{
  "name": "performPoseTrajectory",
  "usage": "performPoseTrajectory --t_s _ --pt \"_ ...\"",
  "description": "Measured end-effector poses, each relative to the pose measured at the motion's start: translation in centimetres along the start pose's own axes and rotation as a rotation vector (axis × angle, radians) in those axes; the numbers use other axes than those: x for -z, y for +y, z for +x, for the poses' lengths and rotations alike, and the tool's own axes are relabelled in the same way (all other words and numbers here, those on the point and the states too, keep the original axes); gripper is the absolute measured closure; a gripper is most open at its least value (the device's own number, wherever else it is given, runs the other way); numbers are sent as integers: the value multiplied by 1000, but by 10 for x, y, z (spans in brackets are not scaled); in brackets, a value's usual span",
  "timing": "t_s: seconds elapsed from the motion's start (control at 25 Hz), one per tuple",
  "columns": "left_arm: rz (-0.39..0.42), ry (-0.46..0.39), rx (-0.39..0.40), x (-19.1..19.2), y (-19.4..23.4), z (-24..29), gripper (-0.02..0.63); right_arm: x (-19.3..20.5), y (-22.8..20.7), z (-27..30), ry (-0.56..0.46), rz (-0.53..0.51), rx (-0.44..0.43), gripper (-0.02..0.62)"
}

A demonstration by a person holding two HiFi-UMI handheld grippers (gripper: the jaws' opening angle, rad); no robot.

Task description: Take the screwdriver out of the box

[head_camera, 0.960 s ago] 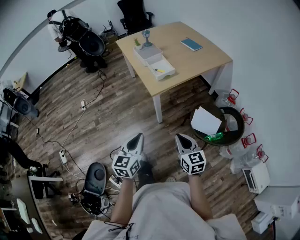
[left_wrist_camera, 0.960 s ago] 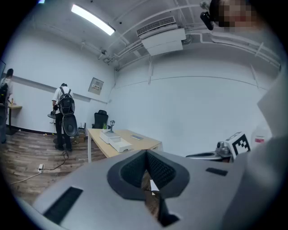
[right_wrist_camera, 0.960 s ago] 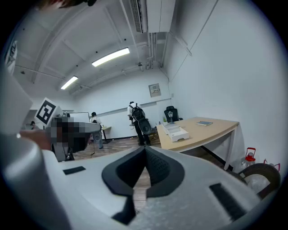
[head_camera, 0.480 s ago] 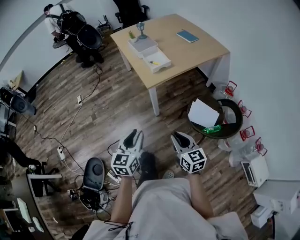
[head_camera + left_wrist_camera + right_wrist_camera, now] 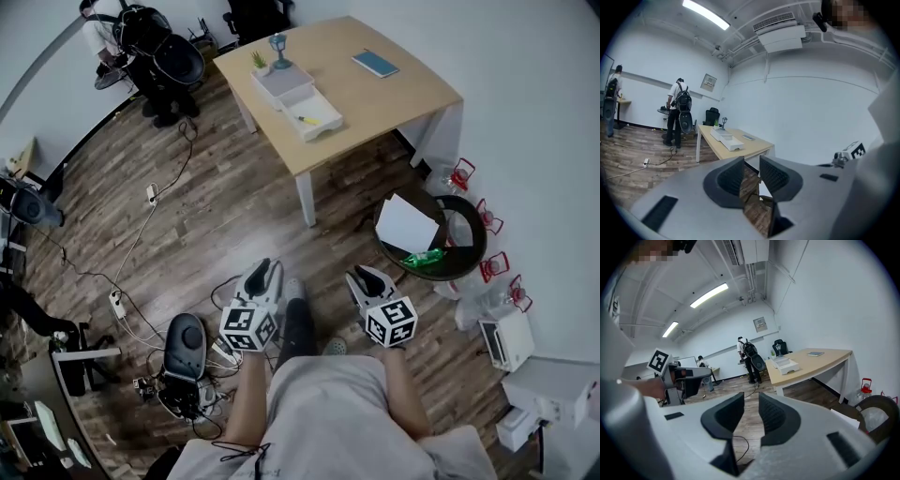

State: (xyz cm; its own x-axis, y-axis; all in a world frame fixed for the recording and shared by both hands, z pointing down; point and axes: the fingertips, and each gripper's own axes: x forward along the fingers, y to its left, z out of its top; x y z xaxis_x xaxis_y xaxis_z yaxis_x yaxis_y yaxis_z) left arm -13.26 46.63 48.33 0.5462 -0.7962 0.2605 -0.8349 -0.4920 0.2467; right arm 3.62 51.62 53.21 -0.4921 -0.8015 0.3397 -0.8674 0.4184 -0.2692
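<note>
Two tools are held slightly open, empty: left gripper, right gripper, its jaws just widened. One screwdriver is seen in one far box.

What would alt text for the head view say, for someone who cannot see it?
Seen from above, a person holds the left gripper and the right gripper over a wooden floor, both empty; the right one's jaws have just been opening. Across the floor, a wooden table carries a white box with a yellow screwdriver inside.
</note>
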Motion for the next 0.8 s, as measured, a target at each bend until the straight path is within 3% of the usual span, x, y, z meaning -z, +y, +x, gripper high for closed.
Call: performPoseTrajectory --t_s 0.16,0.44,0.8 --pt "-26 6 30 -10 17 31 511 -9 -16 20 13 6 49 492" --pt "-4 39 34 -38 65 93 510 -45 -58 73 13 36 157 469" --pt "15 33 96 -82 130 172 509 -86 -85 153 11 53 219 465"
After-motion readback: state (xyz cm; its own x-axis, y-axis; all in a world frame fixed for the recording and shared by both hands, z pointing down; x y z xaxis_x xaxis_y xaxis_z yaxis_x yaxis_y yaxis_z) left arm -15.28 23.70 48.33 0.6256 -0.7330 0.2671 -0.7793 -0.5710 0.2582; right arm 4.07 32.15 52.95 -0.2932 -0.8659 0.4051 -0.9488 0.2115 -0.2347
